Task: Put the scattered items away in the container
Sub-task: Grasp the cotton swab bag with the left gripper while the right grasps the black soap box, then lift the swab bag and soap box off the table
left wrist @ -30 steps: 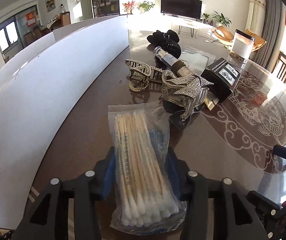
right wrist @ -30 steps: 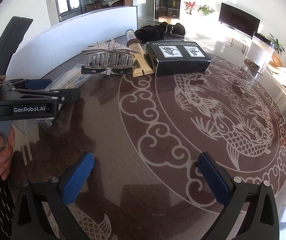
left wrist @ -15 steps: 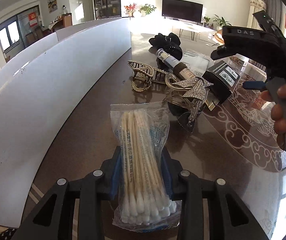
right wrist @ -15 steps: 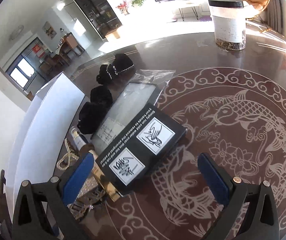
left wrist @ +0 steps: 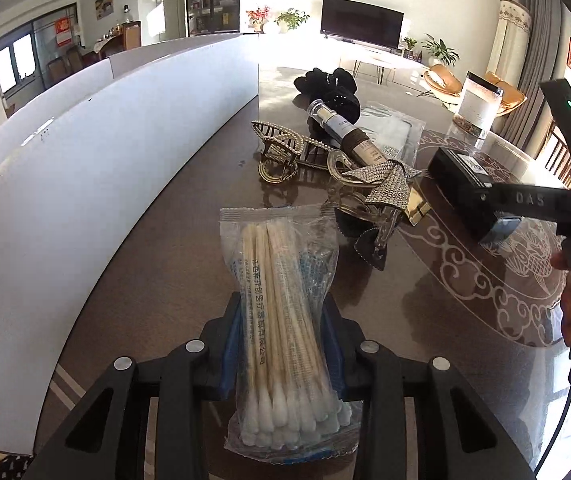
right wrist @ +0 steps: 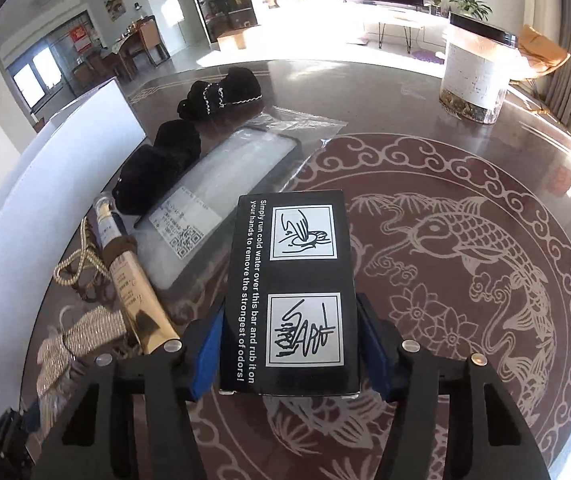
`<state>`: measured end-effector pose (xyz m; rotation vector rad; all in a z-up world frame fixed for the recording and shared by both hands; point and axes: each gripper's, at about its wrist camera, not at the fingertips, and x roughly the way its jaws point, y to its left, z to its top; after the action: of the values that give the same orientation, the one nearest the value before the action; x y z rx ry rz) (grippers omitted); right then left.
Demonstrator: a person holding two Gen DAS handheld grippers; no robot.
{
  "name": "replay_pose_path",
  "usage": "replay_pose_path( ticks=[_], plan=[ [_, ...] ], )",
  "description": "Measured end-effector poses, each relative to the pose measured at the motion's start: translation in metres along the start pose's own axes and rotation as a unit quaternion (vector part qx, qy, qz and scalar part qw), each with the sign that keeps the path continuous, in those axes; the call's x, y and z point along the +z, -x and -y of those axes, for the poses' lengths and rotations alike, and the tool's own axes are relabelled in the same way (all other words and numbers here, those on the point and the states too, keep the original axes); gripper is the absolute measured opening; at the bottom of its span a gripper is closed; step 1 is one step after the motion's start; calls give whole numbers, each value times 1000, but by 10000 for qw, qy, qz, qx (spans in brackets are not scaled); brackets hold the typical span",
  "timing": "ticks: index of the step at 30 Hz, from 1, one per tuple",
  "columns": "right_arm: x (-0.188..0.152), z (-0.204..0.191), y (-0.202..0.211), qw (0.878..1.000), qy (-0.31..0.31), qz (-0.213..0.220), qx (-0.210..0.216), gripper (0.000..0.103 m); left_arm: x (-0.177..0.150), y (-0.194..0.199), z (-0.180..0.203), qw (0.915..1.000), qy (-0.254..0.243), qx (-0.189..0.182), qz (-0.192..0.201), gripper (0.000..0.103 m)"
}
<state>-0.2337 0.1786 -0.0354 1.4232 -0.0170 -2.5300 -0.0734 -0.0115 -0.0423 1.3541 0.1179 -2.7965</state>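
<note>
My left gripper (left wrist: 281,344) is shut on a clear bag of cotton swabs (left wrist: 281,292), pinching it at its middle just above the table. My right gripper (right wrist: 291,340) is shut on a black box (right wrist: 291,288) with white drawings and print; the blue pads press both its long sides. In the left wrist view the right gripper (left wrist: 501,228) shows at the black box (left wrist: 461,184). A gold hair claw (left wrist: 281,152), a rhinestone bow clip (left wrist: 381,192), a tube (left wrist: 349,132) and black scrunchies (left wrist: 329,84) lie ahead.
A long white wall (left wrist: 85,152) curves along the left. A flat clear packet (right wrist: 221,188) lies left of the box. A jar with a black lid (right wrist: 477,76) stands at the far right. The dark table has a fish pattern (right wrist: 485,248).
My right gripper has moved onto the black box and closed on its sides. My left gripper has tightened on the cotton swab bag, which now bulges at the pinch.
</note>
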Motion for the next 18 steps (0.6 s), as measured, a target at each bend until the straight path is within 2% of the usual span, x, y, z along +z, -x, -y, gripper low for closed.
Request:
replay_pose_path(
  ticks=[4,6,8,9,10,11,12,13,15,16,18],
  plan=[
    [-68,12,41,9974,694,162,62,60,-5,4,16,9991,-297,-289,-70,36],
    [-107,17,63,9965,777,270,118,60,-9,7,29,9977,-568,-368,-89,36],
    [-138,24,83,9966,715,398,111,61,-12,7,39,9968,-742,-277,-83,40],
    [-148,26,89,9967,671,464,39,61,-13,8,41,9964,-812,-211,-73,45],
    [-155,27,93,9967,629,508,-43,71,-13,7,44,9963,-848,-107,-53,52],
    [-158,29,93,9969,594,508,-118,89,-11,6,44,9964,-850,-12,-51,59],
    [-158,30,90,9973,563,443,-159,95,-11,5,43,9967,-811,60,-83,76],
    [-157,31,88,9976,536,401,-165,97,-10,2,40,9971,-739,105,-145,86],
    [-155,28,86,9976,549,397,-151,100,-9,-1,32,9982,-542,-23,-253,88],
    [-153,25,84,9974,605,351,-195,103,-8,-2,29,9985,-487,-2,-264,93],
    [-153,18,81,9964,717,284,-363,103,-7,-5,27,9985,-426,57,-328,100]
  ],
)
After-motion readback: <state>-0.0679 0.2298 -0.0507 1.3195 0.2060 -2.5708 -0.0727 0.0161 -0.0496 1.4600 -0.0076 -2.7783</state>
